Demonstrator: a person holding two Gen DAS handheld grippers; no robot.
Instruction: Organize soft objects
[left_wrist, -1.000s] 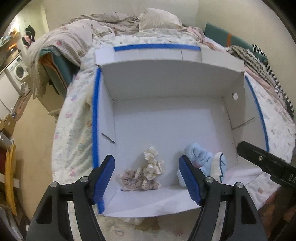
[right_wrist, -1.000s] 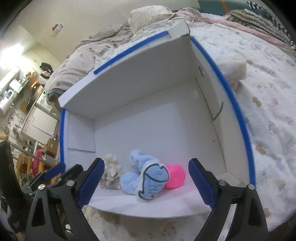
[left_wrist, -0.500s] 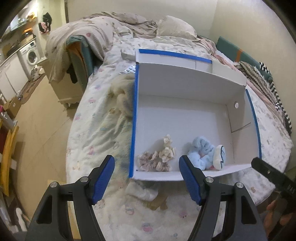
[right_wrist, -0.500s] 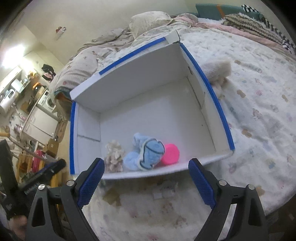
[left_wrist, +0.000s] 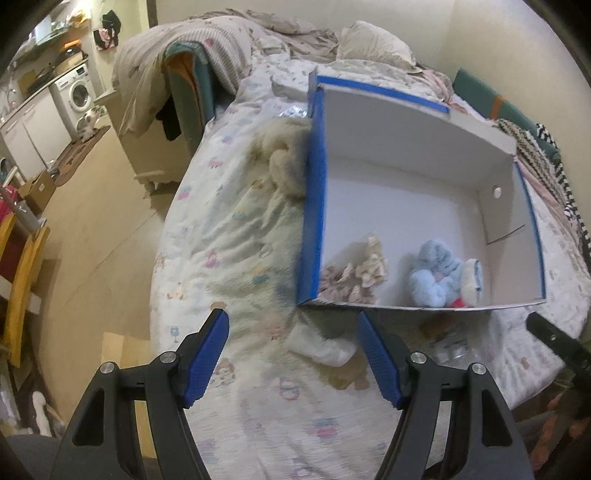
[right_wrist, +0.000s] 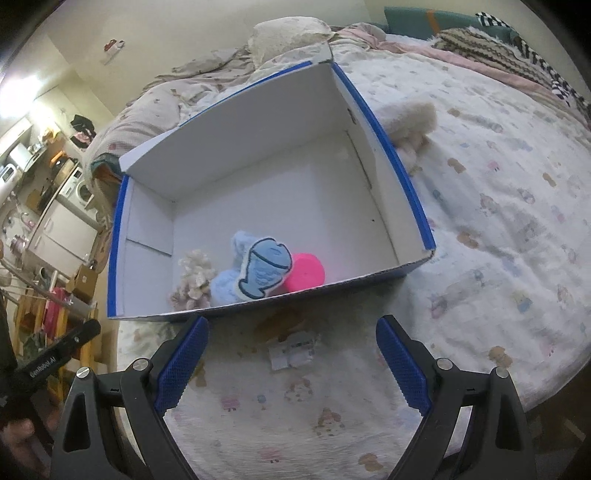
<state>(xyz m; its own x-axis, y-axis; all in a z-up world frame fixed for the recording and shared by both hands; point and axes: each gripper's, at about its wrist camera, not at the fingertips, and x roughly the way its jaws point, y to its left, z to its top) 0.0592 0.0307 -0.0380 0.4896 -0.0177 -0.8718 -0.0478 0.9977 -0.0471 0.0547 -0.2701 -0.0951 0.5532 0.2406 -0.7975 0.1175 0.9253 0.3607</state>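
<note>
On the patterned bedspread (left_wrist: 229, 236) the box (right_wrist: 391, 162) already held a blue toy (right_wrist: 264, 267), while both the left gripper (left_wrist: 293, 354) and right gripper (right_wrist: 291, 363) hung open and empty, so the next pick looked to be the fluffy cream piece (right_wrist: 410, 118) at one o'clock.

Warm indoor light is cast; glare is seen at nine o'clock, edges are bowed, and bedding is motion-blurred.

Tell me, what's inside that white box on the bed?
Inside the white box, near its front wall: cream ruffled scrunchies, a light blue plush, a blue fish patch and something bright pink partly hidden behind them. The rest of the floor is bare.
</note>
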